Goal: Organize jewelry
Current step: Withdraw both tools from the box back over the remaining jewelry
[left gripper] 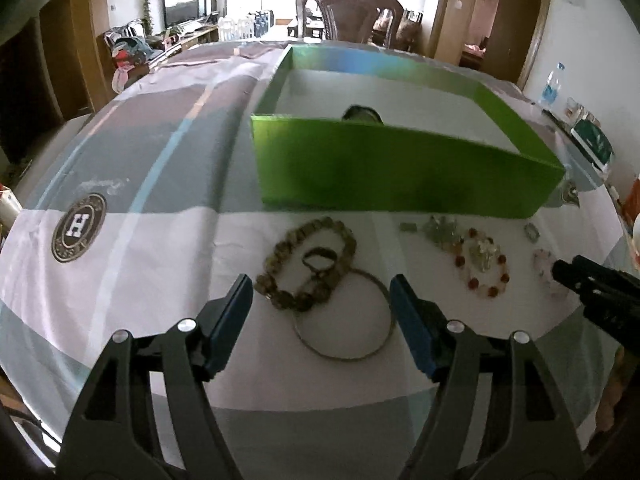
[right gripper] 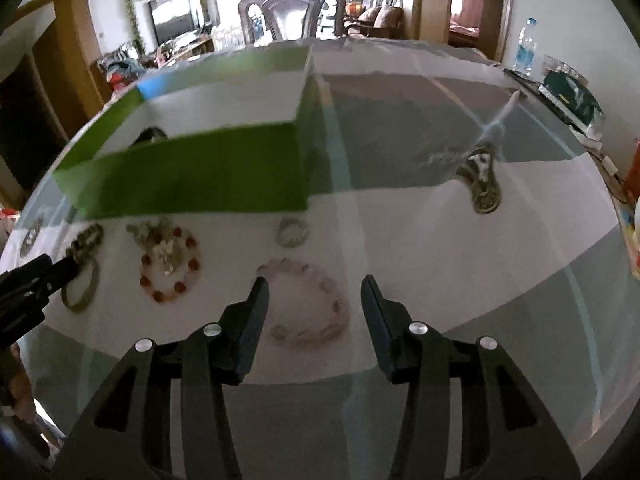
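A green open box (left gripper: pixel 400 168) stands on the table with a dark item (left gripper: pixel 362 114) inside. In front of it lie a brown bead bracelet (left gripper: pixel 280 248), a small ring (left gripper: pixel 306 260) and a thin metal bangle (left gripper: pixel 344 358). My left gripper (left gripper: pixel 320 282) hovers open just above these, its pads apart from them. Further right lies a red and clear bead bracelet (left gripper: pixel 502 276). In the right wrist view my right gripper (right gripper: pixel 315 280) is open over a pink bead bracelet (right gripper: pixel 304 334), with a small silvery bracelet (right gripper: pixel 294 232) beyond it. Nothing is held.
A striped cloth (left gripper: pixel 160 280) with a round logo (left gripper: pixel 80 226) covers the table. Small charms (left gripper: pixel 440 230) lie by the box front. A water bottle (left gripper: pixel 554 84) and a dark green packet (left gripper: pixel 592 142) sit at the right edge. A carved chair (left gripper: pixel 348 12) stands behind.
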The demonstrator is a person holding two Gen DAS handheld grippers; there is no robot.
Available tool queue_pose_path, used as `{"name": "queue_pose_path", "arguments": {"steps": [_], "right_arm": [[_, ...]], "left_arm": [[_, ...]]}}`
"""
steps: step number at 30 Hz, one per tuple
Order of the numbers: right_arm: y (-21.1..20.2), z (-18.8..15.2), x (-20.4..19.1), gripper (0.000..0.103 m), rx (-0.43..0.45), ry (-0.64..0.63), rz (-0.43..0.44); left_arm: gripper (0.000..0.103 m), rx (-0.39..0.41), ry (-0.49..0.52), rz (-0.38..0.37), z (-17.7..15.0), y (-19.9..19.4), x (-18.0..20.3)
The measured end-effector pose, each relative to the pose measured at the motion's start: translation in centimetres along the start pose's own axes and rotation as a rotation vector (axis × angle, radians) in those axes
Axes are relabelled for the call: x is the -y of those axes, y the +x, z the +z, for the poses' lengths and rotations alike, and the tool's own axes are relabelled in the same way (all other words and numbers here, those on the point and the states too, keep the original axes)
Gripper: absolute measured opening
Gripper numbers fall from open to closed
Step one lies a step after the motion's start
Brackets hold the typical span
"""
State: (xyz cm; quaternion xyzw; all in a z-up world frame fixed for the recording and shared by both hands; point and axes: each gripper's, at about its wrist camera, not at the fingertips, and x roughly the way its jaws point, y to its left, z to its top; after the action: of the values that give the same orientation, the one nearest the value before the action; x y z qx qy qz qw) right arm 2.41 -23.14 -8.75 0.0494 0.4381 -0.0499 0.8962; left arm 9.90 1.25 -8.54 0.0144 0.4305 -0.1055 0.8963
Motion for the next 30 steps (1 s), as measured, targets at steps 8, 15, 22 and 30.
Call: {"name": "queue_pose_path", "arguments": {"steps": [8, 15, 22, 30], "right_arm": [[-0.2, -1.4, -3.2, 0.053, 0.002, -0.118, -0.026], [-1.1, -2.5, -5.0, 0.054, -0.011, -0.19, 0.07], [-1.4, -2.5, -4.1, 0.054, -0.003, -0.151, 0.03], [-0.6, -2.6, -3.6, 0.054, -0.017, -0.128, 0.042]], "left_arm": [[0.072, -0.026, 0.059, 0.002, -2.0, 0.4, 1.8], [0.075, -0.026, 0.1, 0.005, -2.9, 0.0, 3.0], [0.076, -0.02, 0.073, 0.008, -2.8, -0.3, 2.4], [0.08, -0.012, 0.019, 0.014, -2.2, -0.1, 1.3]]}}
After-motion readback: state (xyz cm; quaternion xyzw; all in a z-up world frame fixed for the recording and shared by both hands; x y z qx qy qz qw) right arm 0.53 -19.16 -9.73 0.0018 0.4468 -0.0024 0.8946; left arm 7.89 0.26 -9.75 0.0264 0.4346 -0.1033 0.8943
